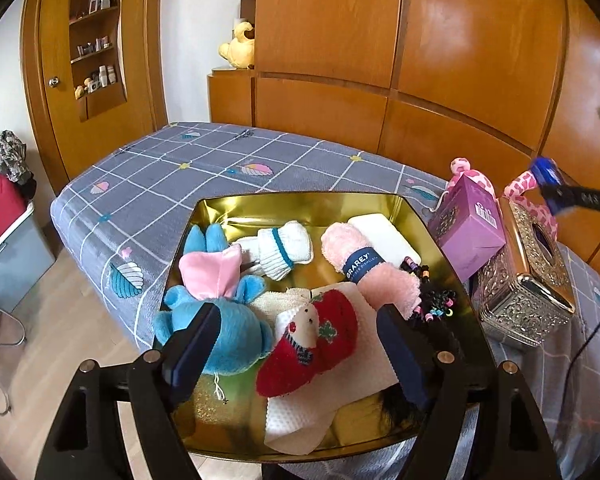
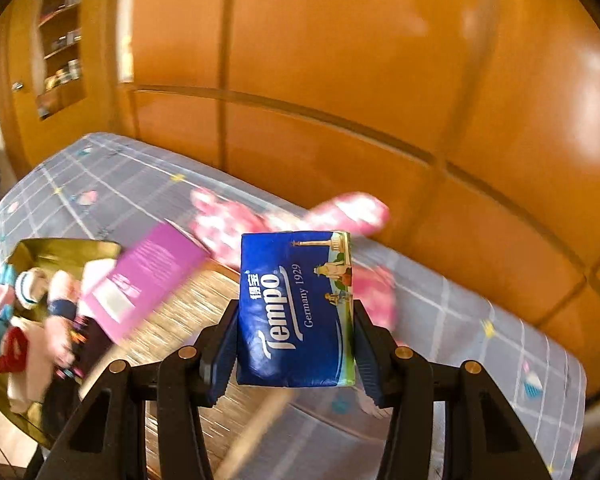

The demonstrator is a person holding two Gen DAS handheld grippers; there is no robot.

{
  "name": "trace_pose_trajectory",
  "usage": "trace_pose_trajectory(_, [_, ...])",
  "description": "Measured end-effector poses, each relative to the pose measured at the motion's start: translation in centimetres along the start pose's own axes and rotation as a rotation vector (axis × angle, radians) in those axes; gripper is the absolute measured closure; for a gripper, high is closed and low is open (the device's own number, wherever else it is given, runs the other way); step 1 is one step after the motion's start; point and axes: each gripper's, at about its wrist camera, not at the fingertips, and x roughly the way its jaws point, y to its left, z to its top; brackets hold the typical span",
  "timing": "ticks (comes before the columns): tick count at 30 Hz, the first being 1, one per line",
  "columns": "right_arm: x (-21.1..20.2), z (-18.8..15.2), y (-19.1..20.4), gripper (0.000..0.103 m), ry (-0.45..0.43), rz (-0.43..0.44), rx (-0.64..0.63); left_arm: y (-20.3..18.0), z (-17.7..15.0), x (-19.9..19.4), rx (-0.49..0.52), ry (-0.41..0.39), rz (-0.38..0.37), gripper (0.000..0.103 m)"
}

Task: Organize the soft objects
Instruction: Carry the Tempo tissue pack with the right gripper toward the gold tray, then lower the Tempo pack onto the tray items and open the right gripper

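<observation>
Right claw (image 2: 296, 344) clamped on a blue tissue pack (image 2: 296, 308), pads pressing its two long sides, the long axis running straight out along the fingers. The gold tin (image 2: 60, 250), already holding soft items, lies to the left of and below this claw (background blurred), past the purple box (image 2: 152, 280); the carry therefore likely runs leftward and down. Left claw (image 1: 296, 344) stands apart and empty directly above the tin's (image 1: 300, 200) contents, a red sock (image 1: 312, 340) and blue plush (image 1: 224, 332) between its fingers.
</observation>
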Motion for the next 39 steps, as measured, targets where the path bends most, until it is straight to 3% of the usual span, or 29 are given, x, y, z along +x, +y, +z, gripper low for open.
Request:
trace_pose_trajectory(5, [0.2, 1.7, 4.8, 0.051, -0.023, 0.093, -0.067, 0.3, -0.2, -0.2, -0.002, 0.003, 0.005, 0.022])
trace_pose_trajectory(11, [-0.3, 0.9, 10.9, 0.051, -0.012, 0.234, -0.148, 0.6, -0.3, -0.4, -0.007, 0.000, 0.015, 0.022])
trace_pose_trajectory(21, [0.5, -2.2, 19.2, 0.051, 0.113, 0.443, -0.231, 1.7, -0.3, -0.8, -0.033, -0.010, 0.034, 0.022])
trace_pose_trajectory(26, [1.8, -3.3, 21.7, 0.051, 0.165, 0.451, -0.234, 2.2, -0.4, -0.9, -0.048, -0.016, 0.037, 0.022])
trace_pose_trajectory(35, [6.4, -4.1, 25.2, 0.051, 0.215, 0.332, -0.283, 2.5, -0.3, -0.8, -0.064, -0.014, 0.046, 0.019])
trace_pose_trajectory(39, [6.6, -3.5, 24.7, 0.050, 0.213, 0.366, -0.230, 2.5, -0.3, -0.9, -0.063, -0.017, 0.053, 0.017])
